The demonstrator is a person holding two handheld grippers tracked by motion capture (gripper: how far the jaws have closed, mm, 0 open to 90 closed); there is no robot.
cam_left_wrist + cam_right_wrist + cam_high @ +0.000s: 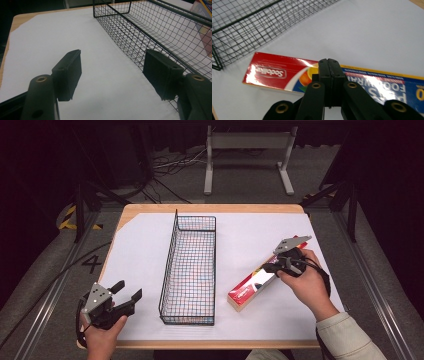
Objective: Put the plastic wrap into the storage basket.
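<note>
- Box [256,285] of food wrap is the thing in hand: long, narrow, glossy, red at one end and blue at the other. It lies flat on the white sheet [140,250], slanted, right of the wire basket [190,270] and apart from it.
- In the right gripper view we see the box [287,75] lying across, just beyond the tips.
- Right gripper [272,268] is over the far half of the box. Its jaws are pressed together with nothing between them, so the box is not held. Whether the tips touch the top face, we cannot tell.
- Left gripper [131,292] waits near the front left corner of the table [210,209], left of the basket, jaws wide apart and empty. In its own view the left gripper [112,72] has only bare sheet between the pads.
- We judge the box light, since it is thin card around a roll. It should be stiff along its length, but the walls may dent under a hard squeeze.
- The shiny print looks slippery, so we expect the pads could slide on it.
- We would open the jaws and take it across the narrow width, on the two long side walls, near the middle, so that it does not tip.
- A grip close to one end may let the other end swing down.
</note>
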